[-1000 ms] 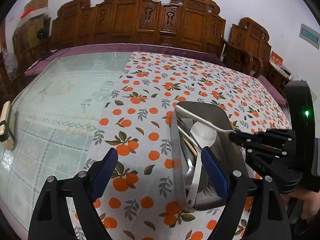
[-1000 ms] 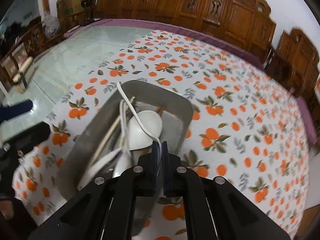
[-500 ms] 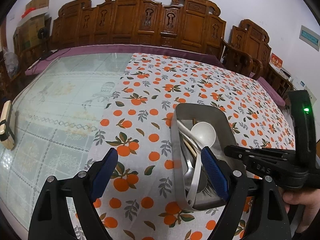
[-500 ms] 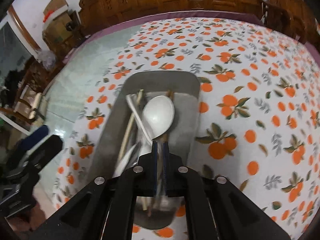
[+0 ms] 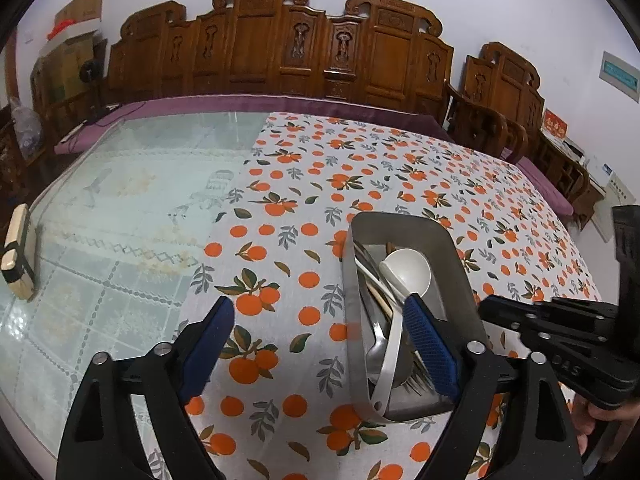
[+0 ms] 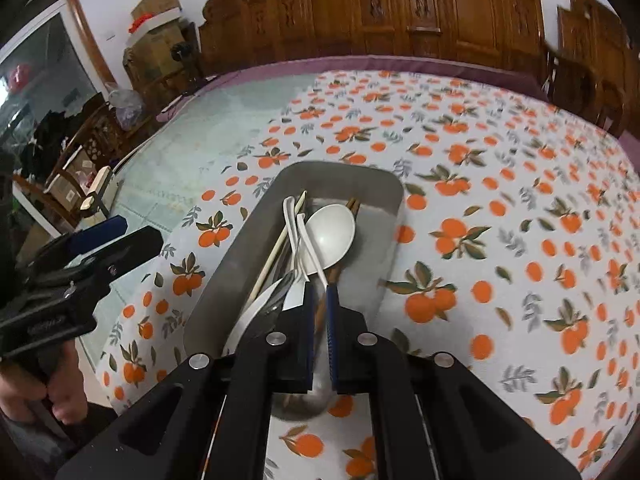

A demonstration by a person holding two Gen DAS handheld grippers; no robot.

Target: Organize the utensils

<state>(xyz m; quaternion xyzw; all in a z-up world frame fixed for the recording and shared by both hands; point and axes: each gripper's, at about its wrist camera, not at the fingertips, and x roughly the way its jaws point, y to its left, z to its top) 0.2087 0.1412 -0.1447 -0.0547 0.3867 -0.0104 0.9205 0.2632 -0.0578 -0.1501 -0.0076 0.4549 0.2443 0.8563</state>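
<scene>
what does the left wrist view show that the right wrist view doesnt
Only left wrist: how wide the left gripper stands open, a metal spoon at the near end of the metal tray, a red sign on the wall. Only right wrist: the narrow gap between the right gripper fingers above the tray, and the left hand holding the left gripper. Both: the tray, white spoon, orange-print cloth.

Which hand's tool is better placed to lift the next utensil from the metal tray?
Right. The right tool sits directly over the tray, its narrow gap lined up on the brown chopsticks. The left tool is wide open, mostly over tablecloth beside it.
</scene>
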